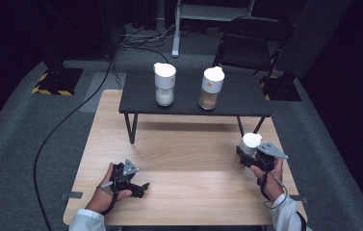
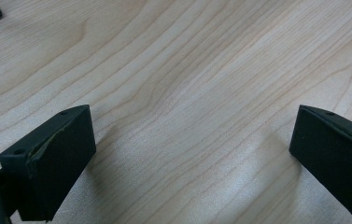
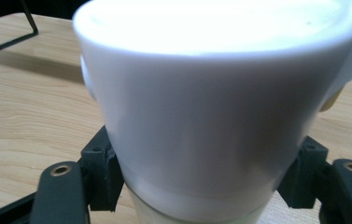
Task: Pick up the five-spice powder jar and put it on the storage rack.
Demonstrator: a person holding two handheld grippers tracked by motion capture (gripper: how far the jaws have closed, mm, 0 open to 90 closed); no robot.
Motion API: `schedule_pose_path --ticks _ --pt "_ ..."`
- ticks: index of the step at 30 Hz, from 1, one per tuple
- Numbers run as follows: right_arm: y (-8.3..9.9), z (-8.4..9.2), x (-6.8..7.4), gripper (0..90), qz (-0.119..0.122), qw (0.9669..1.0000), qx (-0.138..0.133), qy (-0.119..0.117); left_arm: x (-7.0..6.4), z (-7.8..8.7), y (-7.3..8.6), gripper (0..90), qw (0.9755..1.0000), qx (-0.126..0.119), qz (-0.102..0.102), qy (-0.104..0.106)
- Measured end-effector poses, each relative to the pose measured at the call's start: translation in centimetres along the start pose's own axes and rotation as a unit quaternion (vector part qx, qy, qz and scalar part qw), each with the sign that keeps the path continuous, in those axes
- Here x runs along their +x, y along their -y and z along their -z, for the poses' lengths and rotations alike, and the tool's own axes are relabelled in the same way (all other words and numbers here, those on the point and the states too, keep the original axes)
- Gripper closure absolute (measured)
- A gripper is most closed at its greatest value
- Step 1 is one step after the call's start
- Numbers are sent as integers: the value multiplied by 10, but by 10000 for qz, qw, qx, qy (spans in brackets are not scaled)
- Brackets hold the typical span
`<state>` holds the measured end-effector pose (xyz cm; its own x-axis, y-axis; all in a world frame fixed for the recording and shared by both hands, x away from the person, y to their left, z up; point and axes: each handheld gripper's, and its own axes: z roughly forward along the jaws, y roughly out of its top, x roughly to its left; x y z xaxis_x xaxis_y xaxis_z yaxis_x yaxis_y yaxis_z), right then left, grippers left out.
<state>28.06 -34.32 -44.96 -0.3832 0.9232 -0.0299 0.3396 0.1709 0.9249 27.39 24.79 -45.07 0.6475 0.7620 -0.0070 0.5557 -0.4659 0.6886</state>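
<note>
The right gripper point(image 1: 247, 153) is clamped on a white-lidded jar point(image 1: 251, 143), the jaws pressed against both sides of it just under the lid, as seen in the right gripper view point(image 3: 211, 116). The jar is held upright near the right edge of the wooden table point(image 1: 188, 159), in front of the black shelf point(image 1: 193, 98). The left gripper point(image 1: 143, 186) is held low over the table's near left part with its jaws spread wide and nothing between them; bare wood is seen between them point(image 2: 192, 140). Two more jars are stood on the shelf, one with white contents point(image 1: 164, 83) and one with brown point(image 1: 211, 87). Wide bare tabletop is left between the two hands.
</note>
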Motion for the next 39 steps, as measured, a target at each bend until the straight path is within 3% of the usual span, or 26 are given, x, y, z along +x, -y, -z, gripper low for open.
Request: schedule_pose_path --ticks 23,39 --pt "-12 25 1 299 119 9998 -96 -113 0 0 0 0 10000 1 -3 1" --pt "-36 39 3 299 162 9997 -155 -47 0 0 0 0 10000 -1 0 1"
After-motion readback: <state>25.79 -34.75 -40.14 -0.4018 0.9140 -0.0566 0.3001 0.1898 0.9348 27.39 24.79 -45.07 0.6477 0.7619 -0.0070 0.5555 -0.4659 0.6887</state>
